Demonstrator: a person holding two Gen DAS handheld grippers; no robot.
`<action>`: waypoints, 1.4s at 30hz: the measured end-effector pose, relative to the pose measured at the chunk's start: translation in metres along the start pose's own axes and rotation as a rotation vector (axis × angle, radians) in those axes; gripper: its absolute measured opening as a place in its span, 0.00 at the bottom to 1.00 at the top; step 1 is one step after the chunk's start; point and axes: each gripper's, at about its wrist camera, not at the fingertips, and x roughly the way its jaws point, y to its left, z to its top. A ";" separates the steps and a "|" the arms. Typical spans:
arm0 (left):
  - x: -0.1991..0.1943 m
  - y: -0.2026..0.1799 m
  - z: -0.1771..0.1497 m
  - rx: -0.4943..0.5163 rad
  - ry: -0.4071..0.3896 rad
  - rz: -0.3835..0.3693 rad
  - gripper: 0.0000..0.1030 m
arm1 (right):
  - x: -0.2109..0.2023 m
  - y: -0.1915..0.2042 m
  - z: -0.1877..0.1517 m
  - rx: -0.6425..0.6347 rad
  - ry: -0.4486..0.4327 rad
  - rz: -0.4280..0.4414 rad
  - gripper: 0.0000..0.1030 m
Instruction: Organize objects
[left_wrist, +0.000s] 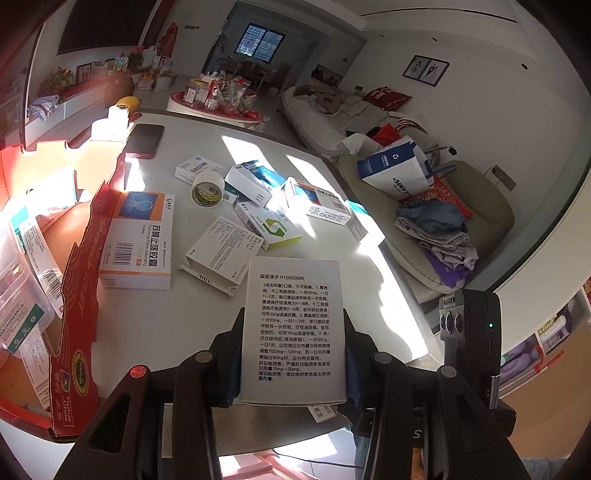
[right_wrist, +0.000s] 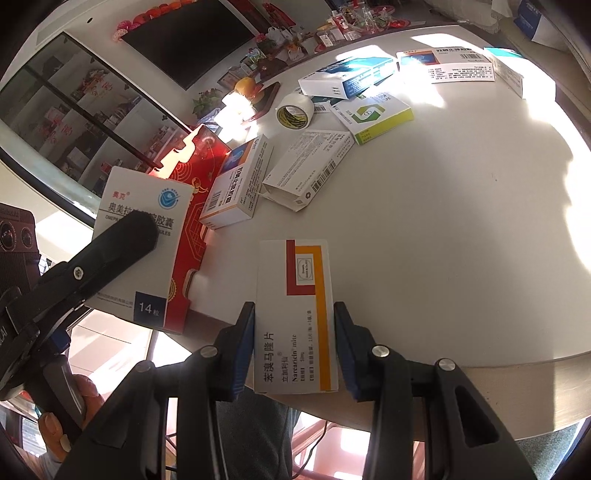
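Each hand carries one medicine box, so two boxes can go to the store in one trip. The left tongs (left_wrist: 293, 332) are closed on a white box with black printed text (left_wrist: 293, 325), gripping its two long edges so that the flat face stays toward the camera. In the right wrist view this same box shows its blue and white front (right_wrist: 147, 236), held beside the red carton (right_wrist: 192, 236) at the bench's left edge. That carton (left_wrist: 79, 280) already contains several medicine packets, so I judge it is the collecting place.

The right tongs (right_wrist: 295, 343) are closed on a white box with red and yellow bands (right_wrist: 295, 314), also by the long sides, above the near edge of the white bench (right_wrist: 461, 240).

Both tongs point downward at a slant toward the bench. A hand (right_wrist: 74, 406) holds the left tool's handle from below.

More boxes and a tape roll (left_wrist: 207, 190) lie loose in the middle of the bench, so the sorting is not yet finished.
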 end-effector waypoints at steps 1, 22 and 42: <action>0.000 0.000 0.000 0.001 -0.001 0.004 0.45 | 0.000 0.000 0.000 -0.001 -0.001 0.000 0.39; 0.008 -0.005 -0.005 0.009 0.050 0.011 0.45 | 0.005 -0.001 -0.003 0.005 0.018 0.010 0.39; 0.008 -0.003 -0.009 0.002 0.056 0.013 0.45 | 0.007 -0.001 -0.005 0.010 0.022 0.011 0.39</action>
